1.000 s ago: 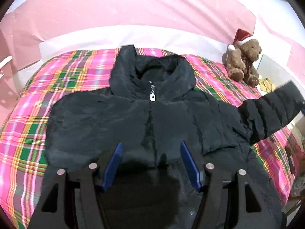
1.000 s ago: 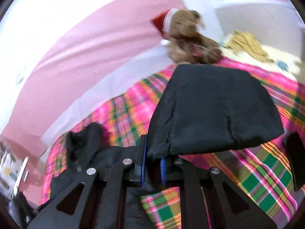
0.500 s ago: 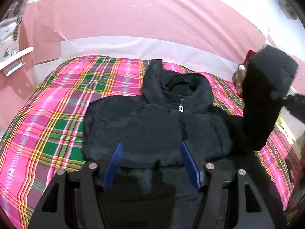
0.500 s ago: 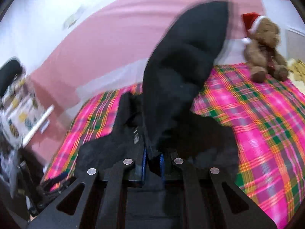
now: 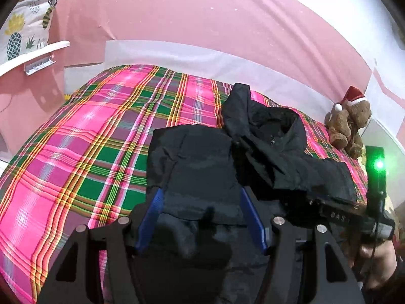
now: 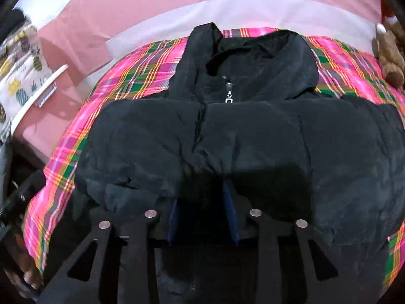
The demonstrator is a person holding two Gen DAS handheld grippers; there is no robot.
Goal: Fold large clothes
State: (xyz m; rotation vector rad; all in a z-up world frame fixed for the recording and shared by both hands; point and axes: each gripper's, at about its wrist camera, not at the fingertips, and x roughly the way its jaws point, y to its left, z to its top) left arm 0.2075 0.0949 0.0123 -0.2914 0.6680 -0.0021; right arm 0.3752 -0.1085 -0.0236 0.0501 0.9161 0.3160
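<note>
In the left wrist view the black puffer jacket (image 5: 253,157) lies face up on the pink plaid bed cover (image 5: 88,152), hood toward the headboard, and both sleeves are now folded across the chest; a second ago the wearer's-left sleeve was still in the air, held out toward the teddy bear (image 5: 349,124). The left gripper (image 5: 201,215) hangs spread wide over the lower body of the jacket, grasping nothing. The right gripper (image 5: 329,211) shows at the right edge, low against the folded sleeve (its green lamp lit). In the right wrist view the right gripper (image 6: 202,217) has parted its blue pads (image 6: 231,212), which half a second ago were clenched on the sleeve cuff; cloth lies close between them, yet I judge the sleeve released. The jacket (image 6: 240,136) fills this view, zipper pull (image 6: 229,96) centred below the collar. With both sleeves laid in, the likely next step is folding the hem up toward the hood.
</note>
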